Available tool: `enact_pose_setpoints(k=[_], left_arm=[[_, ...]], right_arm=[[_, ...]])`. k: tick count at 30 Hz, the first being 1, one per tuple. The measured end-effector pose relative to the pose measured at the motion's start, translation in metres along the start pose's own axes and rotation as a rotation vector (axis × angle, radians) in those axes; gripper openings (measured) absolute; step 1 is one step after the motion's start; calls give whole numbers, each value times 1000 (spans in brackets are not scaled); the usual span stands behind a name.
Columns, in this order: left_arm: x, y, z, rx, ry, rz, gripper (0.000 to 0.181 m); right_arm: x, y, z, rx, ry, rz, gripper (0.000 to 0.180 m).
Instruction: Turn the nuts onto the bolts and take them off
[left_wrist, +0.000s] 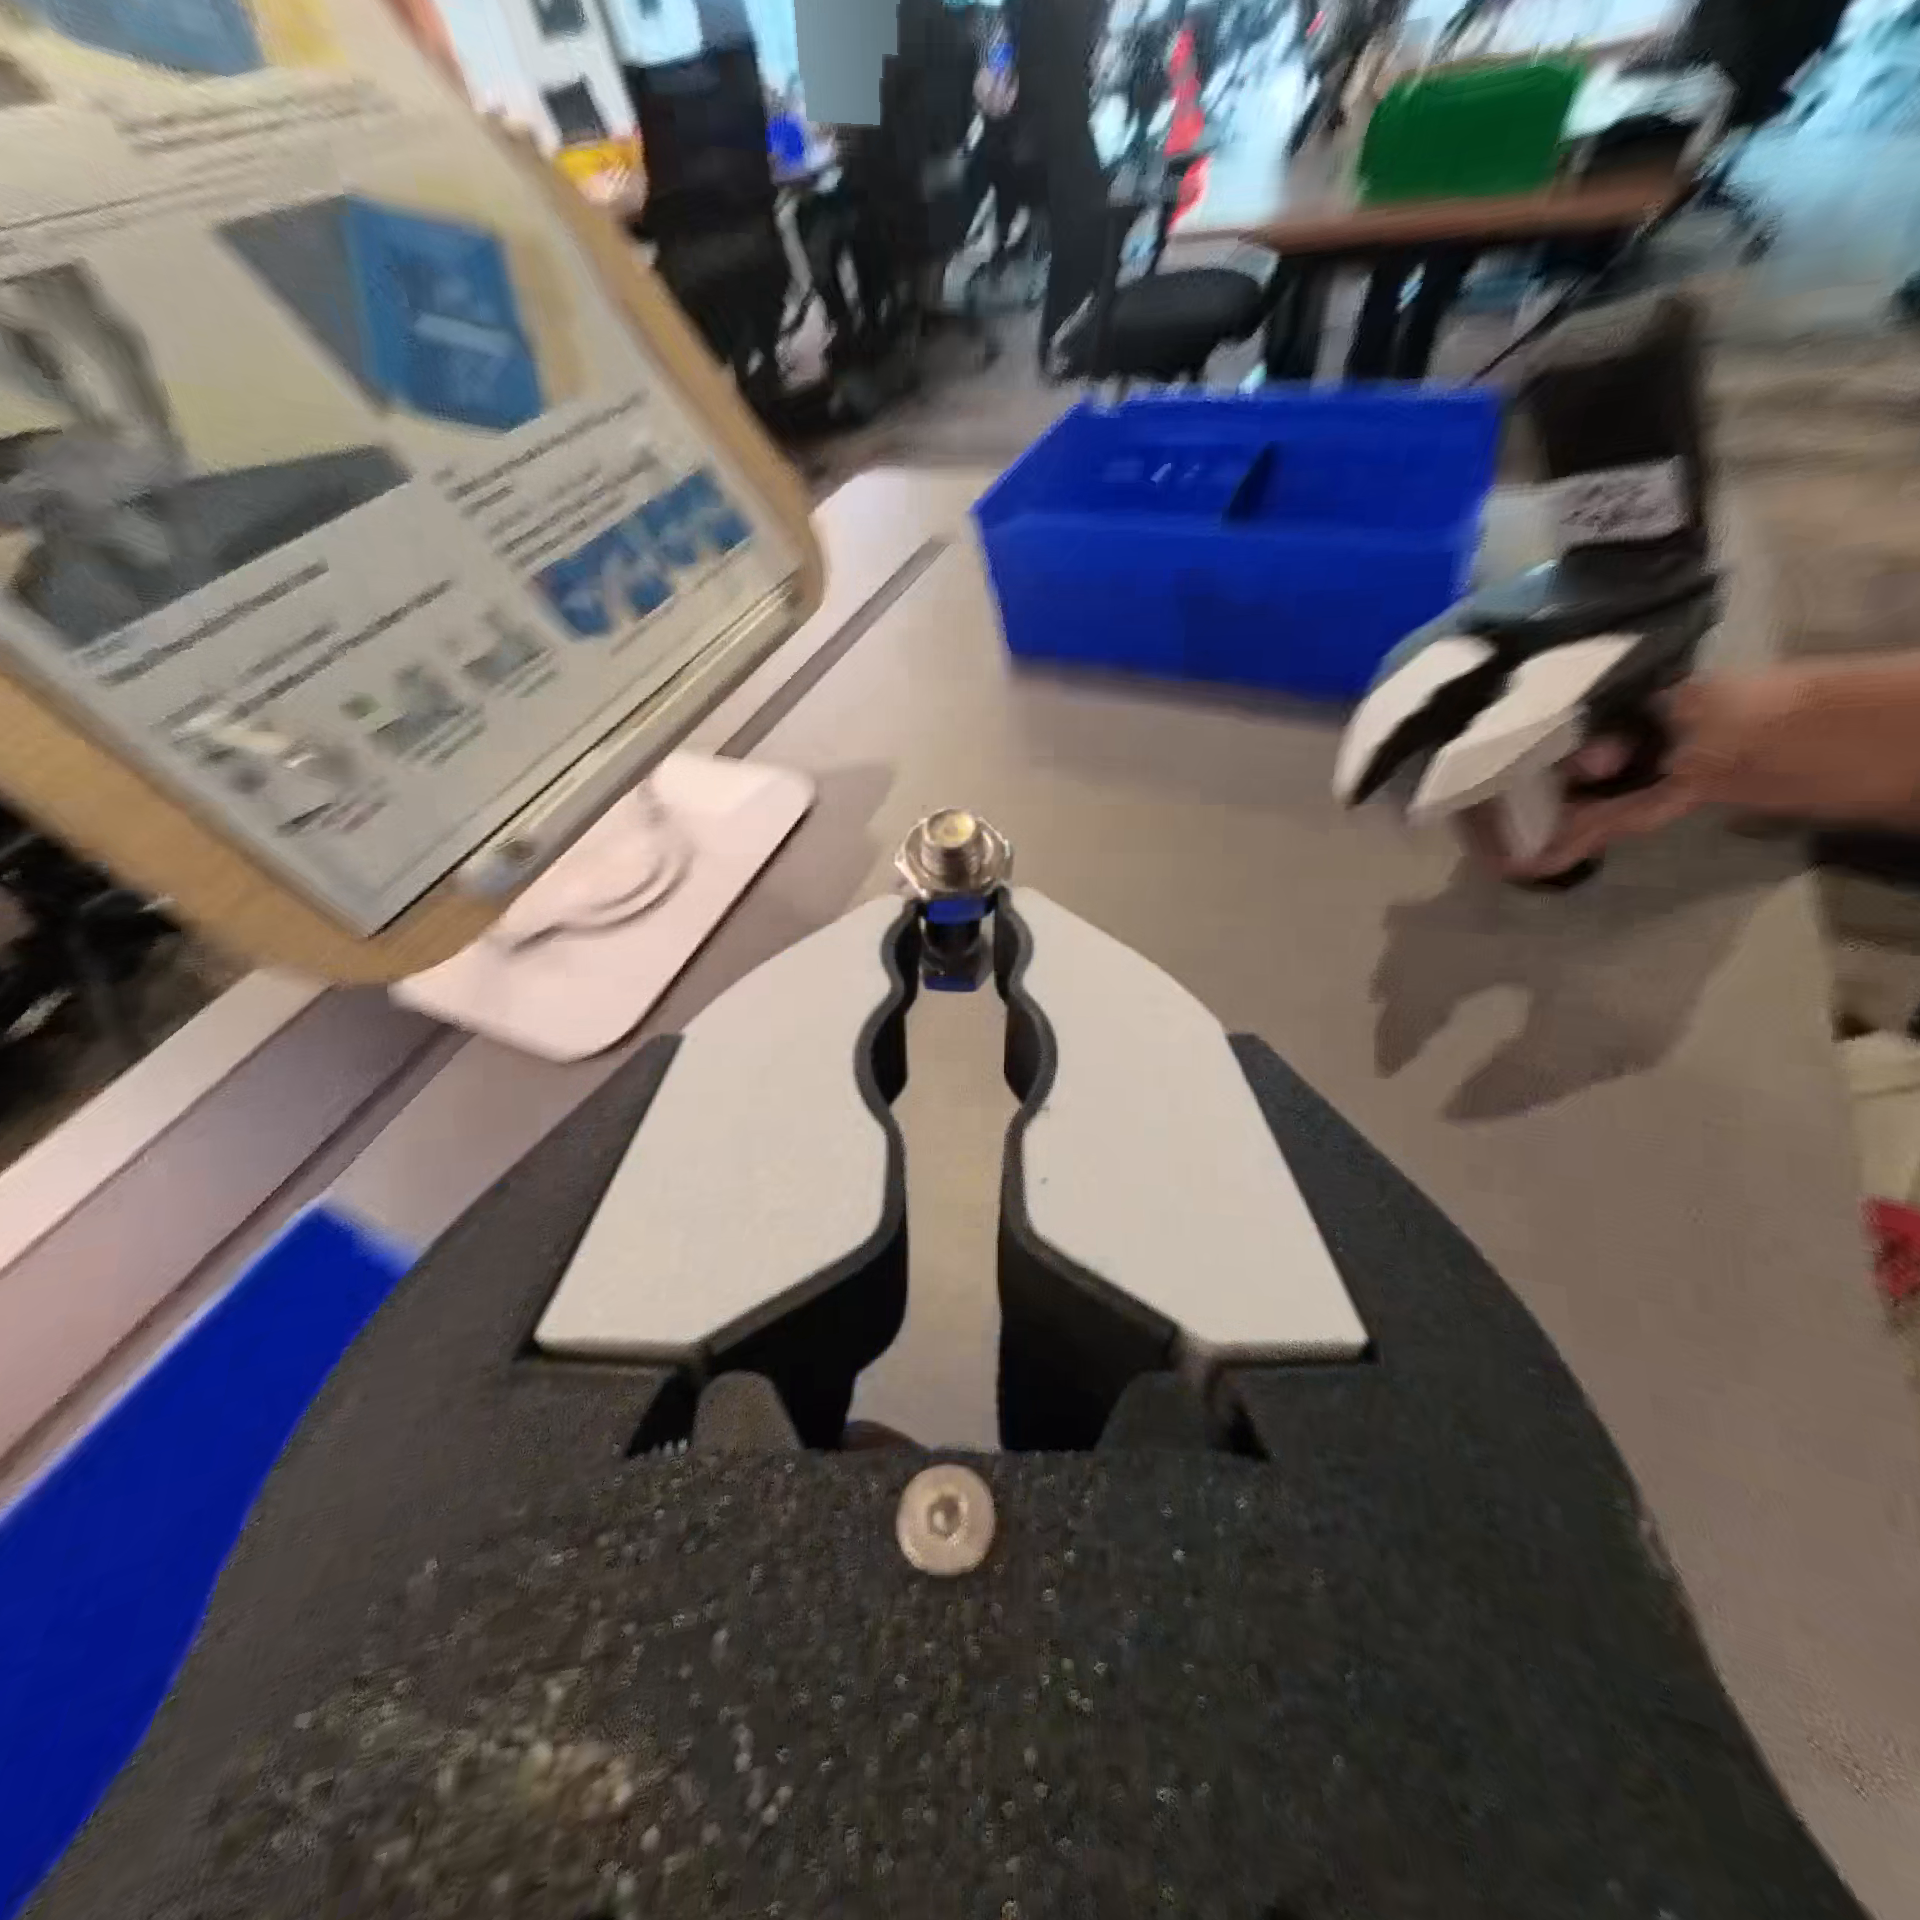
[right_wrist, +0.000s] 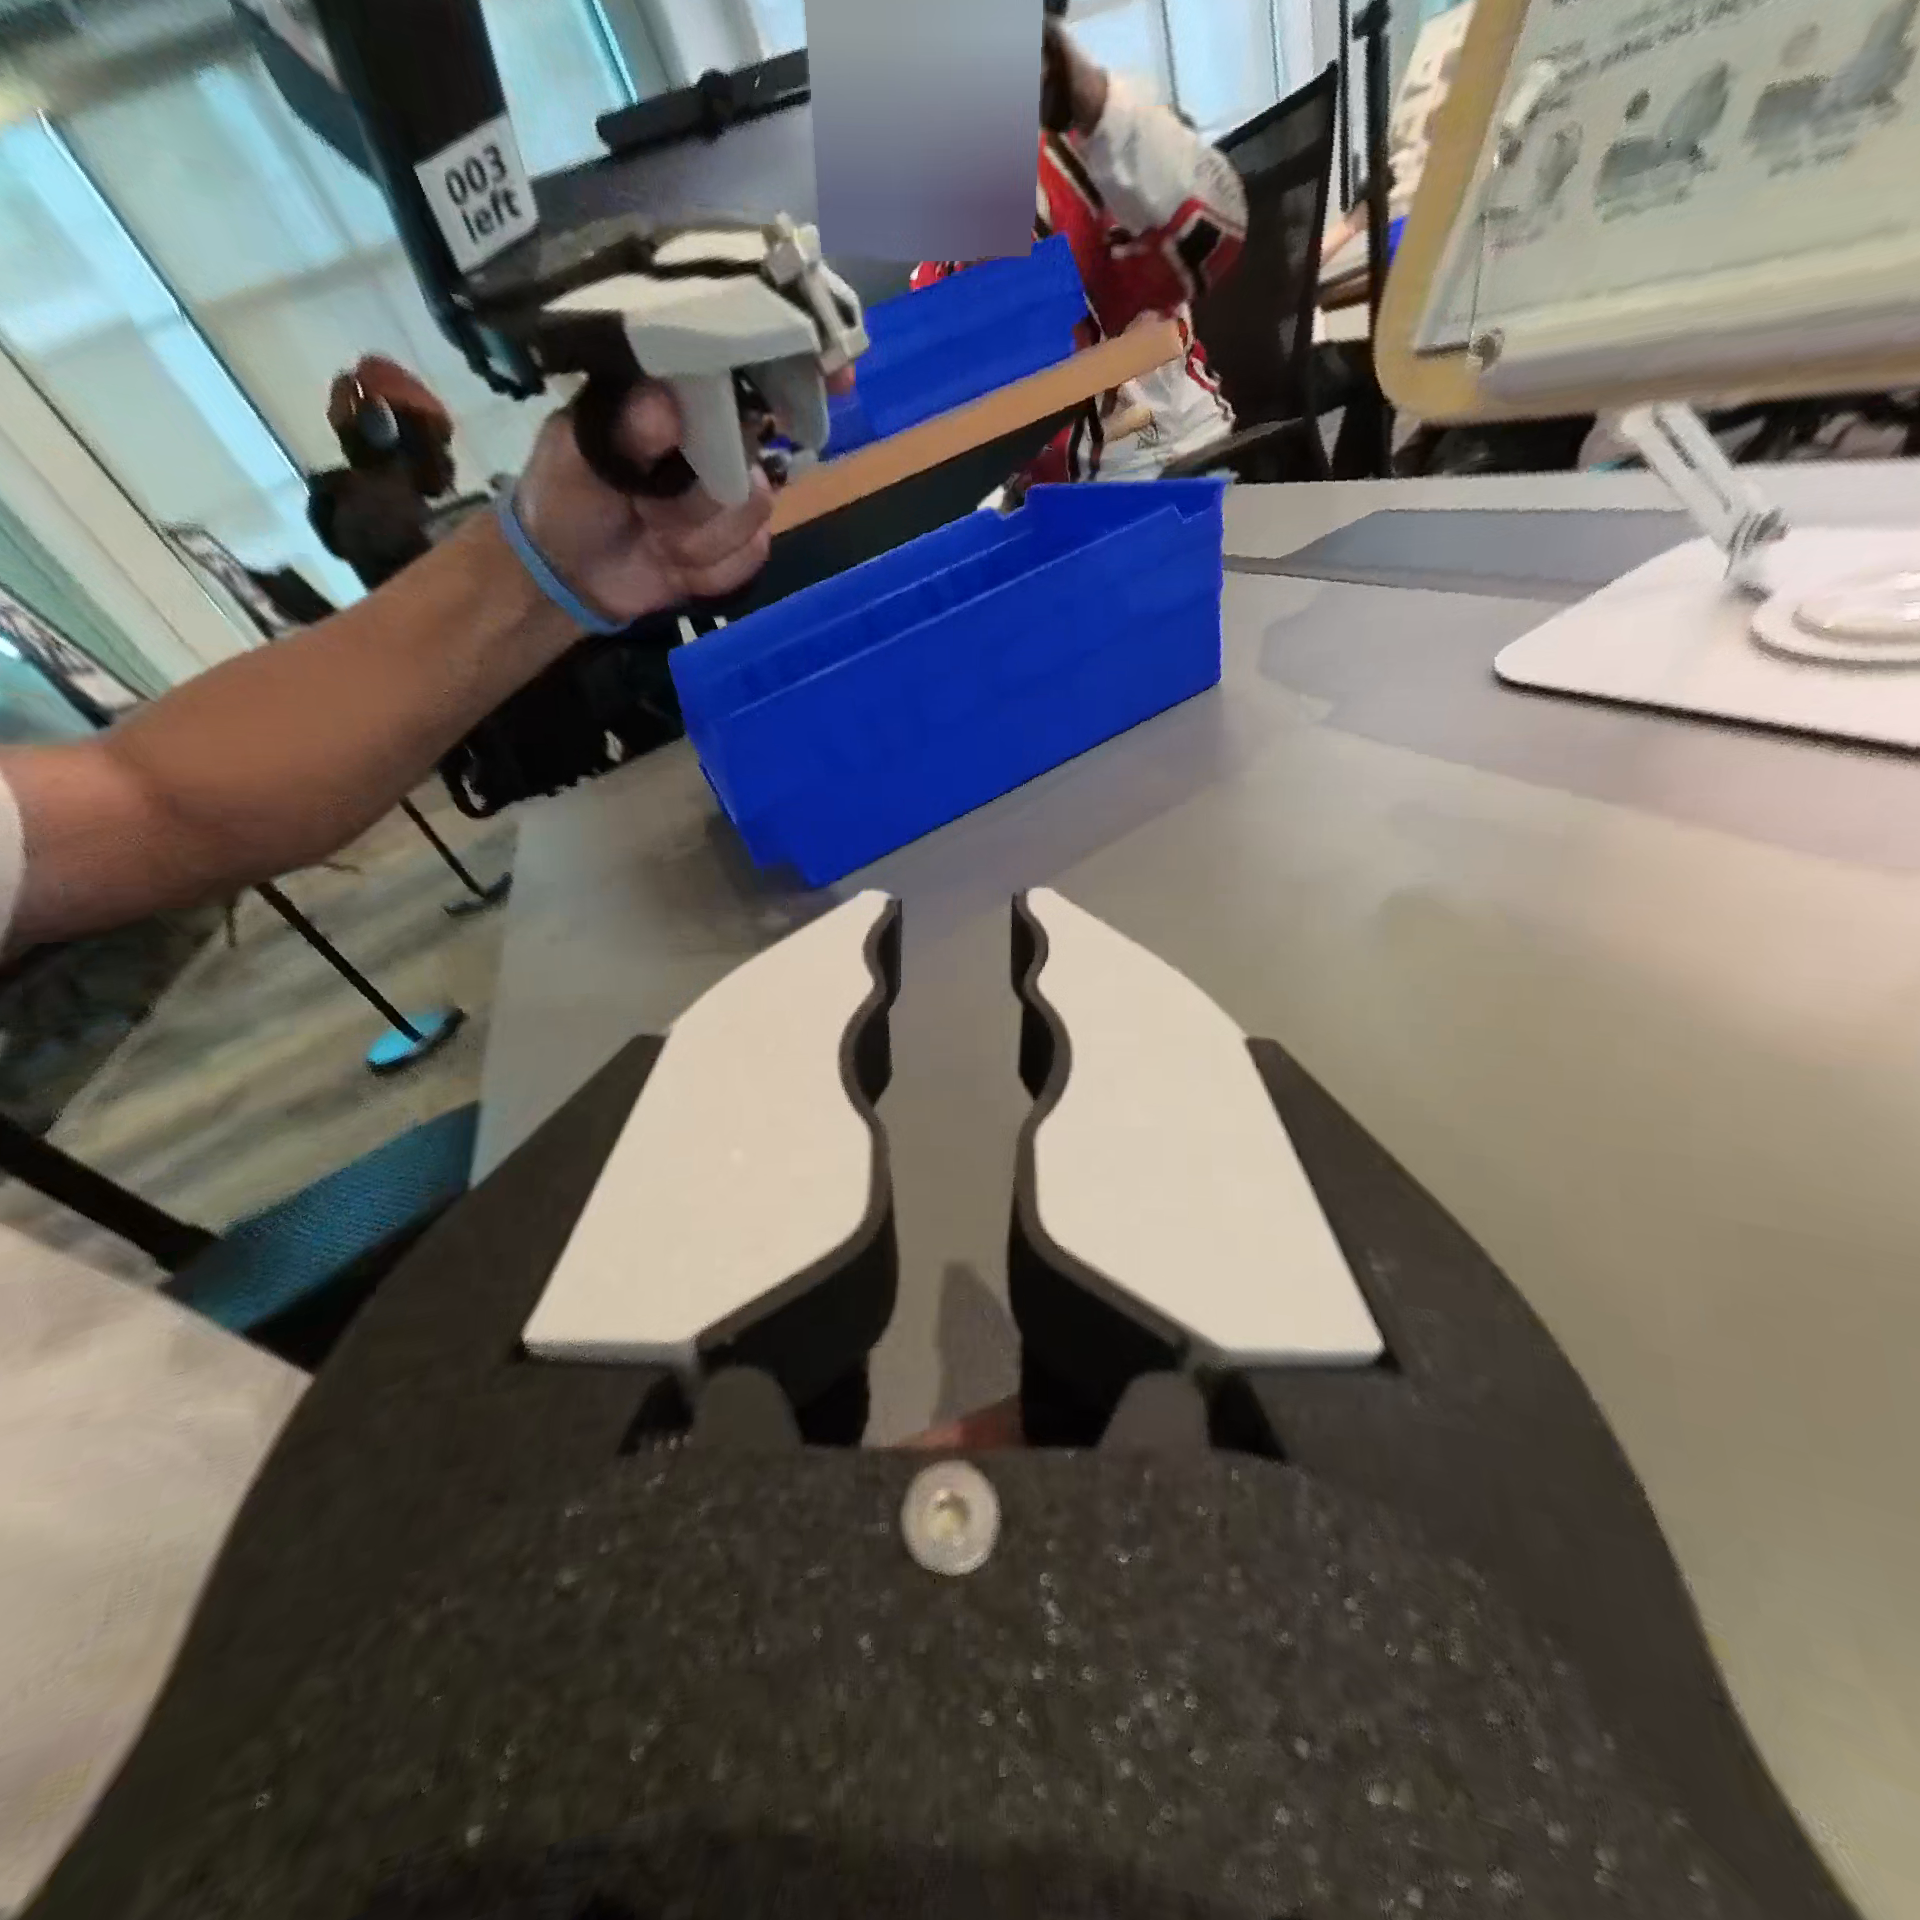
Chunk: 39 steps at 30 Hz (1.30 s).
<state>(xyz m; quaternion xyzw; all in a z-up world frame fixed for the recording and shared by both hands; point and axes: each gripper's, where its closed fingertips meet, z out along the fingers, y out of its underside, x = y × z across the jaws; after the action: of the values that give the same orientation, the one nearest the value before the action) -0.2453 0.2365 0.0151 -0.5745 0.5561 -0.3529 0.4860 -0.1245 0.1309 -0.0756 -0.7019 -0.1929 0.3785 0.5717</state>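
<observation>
The right gripper (right_wrist: 956, 914) hangs over the grey table (right_wrist: 1455, 1039), its two white-faced fingers (right_wrist: 748, 1143) parted with a clear gap between them and nothing in the gap. Just beyond the fingertips a blue plastic bin (right_wrist: 956, 675) sits on the table near its left edge. Up at left the left gripper (right_wrist: 821, 301) is raised in the air, gripped by a hand (right_wrist: 644, 530) with a blue wristband (right_wrist: 540, 571); what its jaws are doing cannot be made out. At far right a white stand base (right_wrist: 1683, 665) rests on the table, carrying a wood-framed printed board (right_wrist: 1621, 187). A second blue bin (right_wrist: 966, 322) lies farther back, behind a tan strip of table edge (right_wrist: 977, 416)
</observation>
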Motion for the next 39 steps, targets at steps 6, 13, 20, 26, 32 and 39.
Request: enact_pose_setpoints(k=[6,13,20,26,32,39], left_arm=[[71,-21,46,245,109,-96,12],[100,23,89,242,173,-206,12],[119,29,93,249,291,-240,9],[142,38,106,198,359,-212,9],[160,43,113,169,426,-191,9],[169,45,115,155,464,-177,9]], right_arm=[[-2,-14,-6,51,-24,-145,19],[18,-21,-21,145,46,-107,15],[22,-22,-29,172,19,-25,16],[1,-12,-19,118,-40,-114,17],[-23,-2,-13,73,-148,-154,20],[-31,3,-10,42,-221,-83,23]])
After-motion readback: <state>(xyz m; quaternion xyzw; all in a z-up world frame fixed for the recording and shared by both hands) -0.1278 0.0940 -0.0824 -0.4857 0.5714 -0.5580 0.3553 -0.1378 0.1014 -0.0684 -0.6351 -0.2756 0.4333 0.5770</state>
